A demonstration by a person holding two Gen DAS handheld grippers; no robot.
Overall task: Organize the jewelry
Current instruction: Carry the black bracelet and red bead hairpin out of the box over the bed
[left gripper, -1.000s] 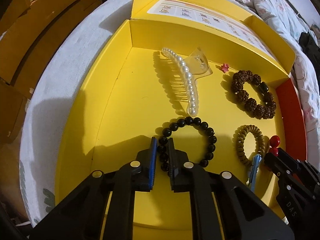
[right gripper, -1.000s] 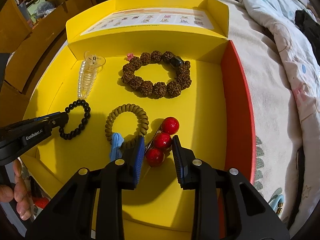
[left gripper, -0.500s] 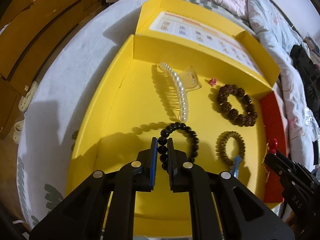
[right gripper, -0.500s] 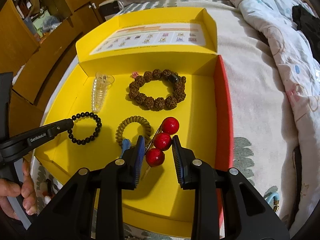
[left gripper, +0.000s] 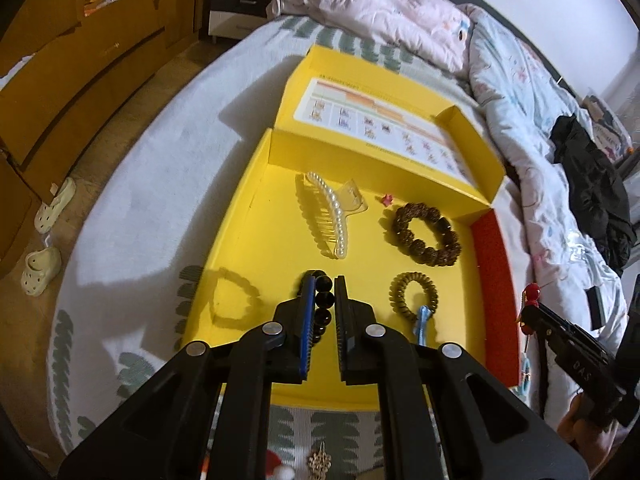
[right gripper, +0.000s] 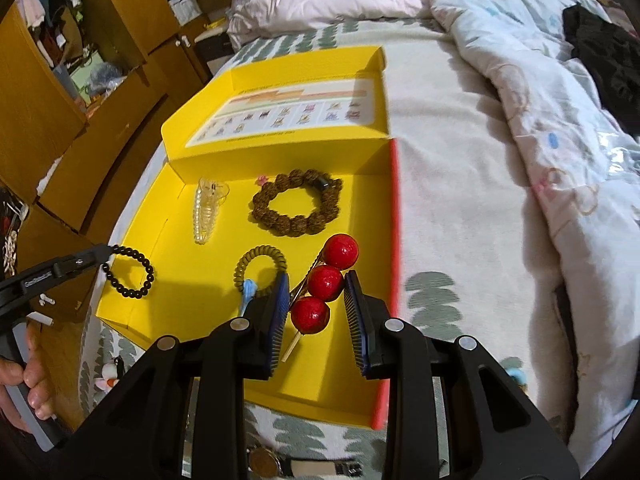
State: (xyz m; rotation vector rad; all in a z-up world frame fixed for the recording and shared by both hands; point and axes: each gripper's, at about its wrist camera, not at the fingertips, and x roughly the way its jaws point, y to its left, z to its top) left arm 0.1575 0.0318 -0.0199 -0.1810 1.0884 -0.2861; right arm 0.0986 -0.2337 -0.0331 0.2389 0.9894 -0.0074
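Mid-lift w/ both tongs clamped, left gripper (left gripper: 322,305) on black bracelet (right gripper: 130,271), right gripper (right gripper: 316,294) on red-ball hairpin (right gripper: 325,279), above yellow box (right gripper: 224,364) near edge; next prob. needed carrying clear & gentle set-down.

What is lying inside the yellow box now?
Inside the yellow box: a pearl hair claw, a brown bead bracelet, a coil hair tie and a tiny pink flower. The grippers hide part of the floor.

Light: warm, bright indoor | Shadows: hard ring shadow on yellow box (left gripper: 248,216) floor | Blur: soft smear on bedding (right gripper: 500,208) | Edges: heavy fisheye bend, dark corners
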